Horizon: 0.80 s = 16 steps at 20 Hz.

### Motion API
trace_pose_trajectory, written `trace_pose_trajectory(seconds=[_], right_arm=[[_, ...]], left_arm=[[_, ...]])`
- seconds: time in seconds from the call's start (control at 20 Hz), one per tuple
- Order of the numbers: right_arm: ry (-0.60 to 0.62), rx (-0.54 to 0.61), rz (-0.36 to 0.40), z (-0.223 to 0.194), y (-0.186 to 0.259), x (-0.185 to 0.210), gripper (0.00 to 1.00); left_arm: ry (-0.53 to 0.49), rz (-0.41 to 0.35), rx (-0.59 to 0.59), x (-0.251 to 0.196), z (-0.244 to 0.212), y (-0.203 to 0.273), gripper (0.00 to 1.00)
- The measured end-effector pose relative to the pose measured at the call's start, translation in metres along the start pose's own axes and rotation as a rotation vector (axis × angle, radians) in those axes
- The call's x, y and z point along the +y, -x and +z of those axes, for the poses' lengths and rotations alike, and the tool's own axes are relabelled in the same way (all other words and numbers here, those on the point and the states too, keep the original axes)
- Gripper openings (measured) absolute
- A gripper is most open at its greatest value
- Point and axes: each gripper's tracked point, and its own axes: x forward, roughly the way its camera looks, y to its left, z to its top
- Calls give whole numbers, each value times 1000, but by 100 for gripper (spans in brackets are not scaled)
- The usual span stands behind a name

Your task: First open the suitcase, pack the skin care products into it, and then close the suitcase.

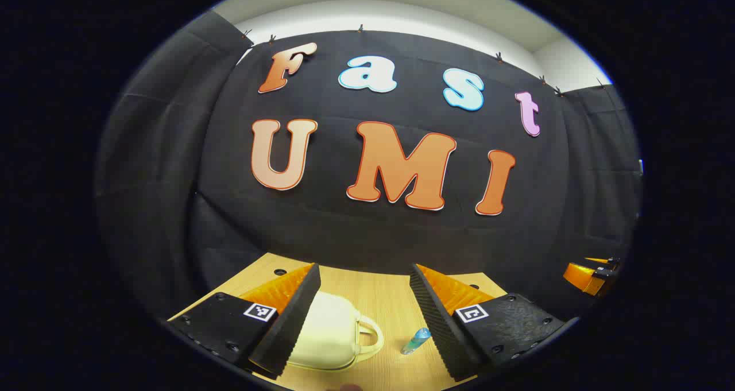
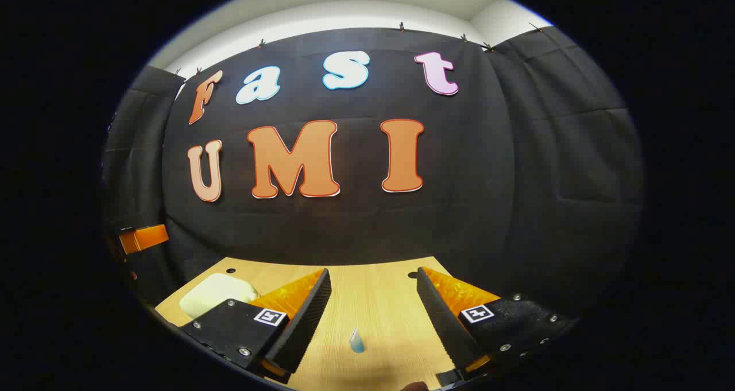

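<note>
A small cream suitcase (image 1: 330,333) lies closed on the wooden table, its handle pointing right, partly behind my left gripper's left finger. A little blue skin care bottle (image 1: 416,340) lies on the table just right of the handle. My left gripper (image 1: 364,276) hangs open above the table, nothing between its fingers. In the right gripper view the blue bottle (image 2: 356,340) lies between and below the fingers of my right gripper (image 2: 373,276), which is open and holds nothing. The suitcase (image 2: 215,293) sits to the left there.
The light wooden table (image 1: 379,299) reaches back to the black cloth wall and has small dark holes near its far edge. The right gripper (image 1: 591,273) shows at the far right of the left gripper view, the left gripper (image 2: 143,237) at the far left of the right gripper view.
</note>
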Motion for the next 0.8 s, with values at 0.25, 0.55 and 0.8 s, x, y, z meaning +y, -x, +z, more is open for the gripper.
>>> trace_pose_trajectory(seconds=[0.25,0.55,0.8], right_arm=[[30,22,111,3,-34,-15,95],[7,34,174,-2,-57,-19,95],[19,3,107,5,-58,-14,95]], left_arm=[[21,83,6,-30,-9,3,97],[-27,128,-1,-51,-6,3,97],[-66,39,35,-58,-10,-29,95]])
